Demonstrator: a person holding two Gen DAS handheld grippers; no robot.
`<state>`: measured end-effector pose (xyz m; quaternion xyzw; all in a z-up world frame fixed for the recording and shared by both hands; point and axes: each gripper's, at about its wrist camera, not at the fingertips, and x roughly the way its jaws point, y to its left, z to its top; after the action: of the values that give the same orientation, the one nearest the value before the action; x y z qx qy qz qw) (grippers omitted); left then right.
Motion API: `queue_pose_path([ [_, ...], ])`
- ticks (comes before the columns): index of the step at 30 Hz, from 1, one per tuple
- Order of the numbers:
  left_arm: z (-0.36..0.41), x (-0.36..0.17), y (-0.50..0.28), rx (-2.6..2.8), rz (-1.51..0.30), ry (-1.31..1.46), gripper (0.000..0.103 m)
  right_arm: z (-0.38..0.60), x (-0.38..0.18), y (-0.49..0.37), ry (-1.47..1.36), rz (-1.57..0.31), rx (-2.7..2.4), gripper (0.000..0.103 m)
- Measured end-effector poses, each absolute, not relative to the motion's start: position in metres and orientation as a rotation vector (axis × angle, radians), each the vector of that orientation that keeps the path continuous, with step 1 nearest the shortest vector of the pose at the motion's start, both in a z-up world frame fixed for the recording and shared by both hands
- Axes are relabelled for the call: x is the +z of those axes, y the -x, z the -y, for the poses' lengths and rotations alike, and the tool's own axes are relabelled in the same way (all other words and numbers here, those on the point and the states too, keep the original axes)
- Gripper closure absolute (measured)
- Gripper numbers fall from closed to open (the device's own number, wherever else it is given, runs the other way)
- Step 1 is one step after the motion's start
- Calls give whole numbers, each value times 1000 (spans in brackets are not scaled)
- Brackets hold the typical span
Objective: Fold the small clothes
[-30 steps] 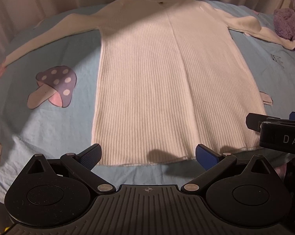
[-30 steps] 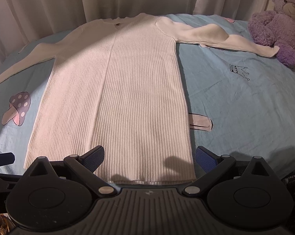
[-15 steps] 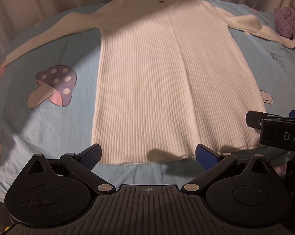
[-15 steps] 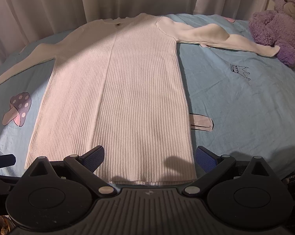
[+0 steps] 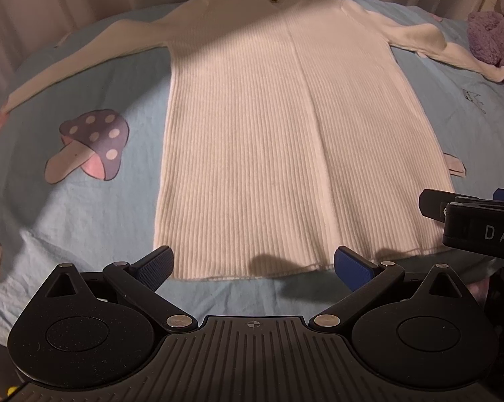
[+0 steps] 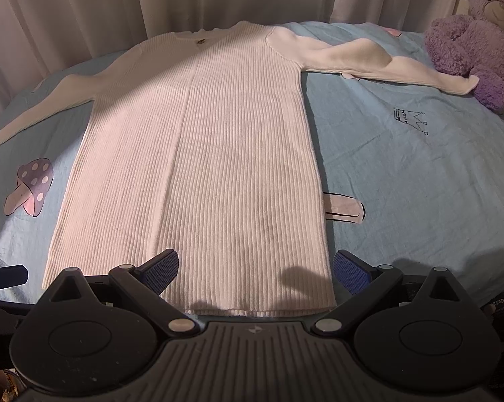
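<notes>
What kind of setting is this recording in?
Likely a bedroom, perhaps a child's: a white ribbed sweater lies flat on a blue mushroom-print bedsheet, a purple teddy bear sits at the edge, and curtains hang behind.

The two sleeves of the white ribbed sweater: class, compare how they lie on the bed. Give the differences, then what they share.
1. The left sleeve lies flat and nearly straight; the right sleeve humps up partway along.
2. The left sleeve's cuff ends on the blue bedsheet near a pink print; the right sleeve's cuff lies right beside the purple teddy bear.

Shared: both are white, spread outward from the sweater, and unfolded.
</notes>
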<state>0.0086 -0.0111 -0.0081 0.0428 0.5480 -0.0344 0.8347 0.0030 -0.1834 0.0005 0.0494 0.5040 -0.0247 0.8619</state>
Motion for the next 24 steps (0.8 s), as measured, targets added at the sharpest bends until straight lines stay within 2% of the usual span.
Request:
queue_pose_path([
  [24,18,-14,-21,-65,-1202,-100,0,199,-12,-16,-167,-1101,-30,4],
])
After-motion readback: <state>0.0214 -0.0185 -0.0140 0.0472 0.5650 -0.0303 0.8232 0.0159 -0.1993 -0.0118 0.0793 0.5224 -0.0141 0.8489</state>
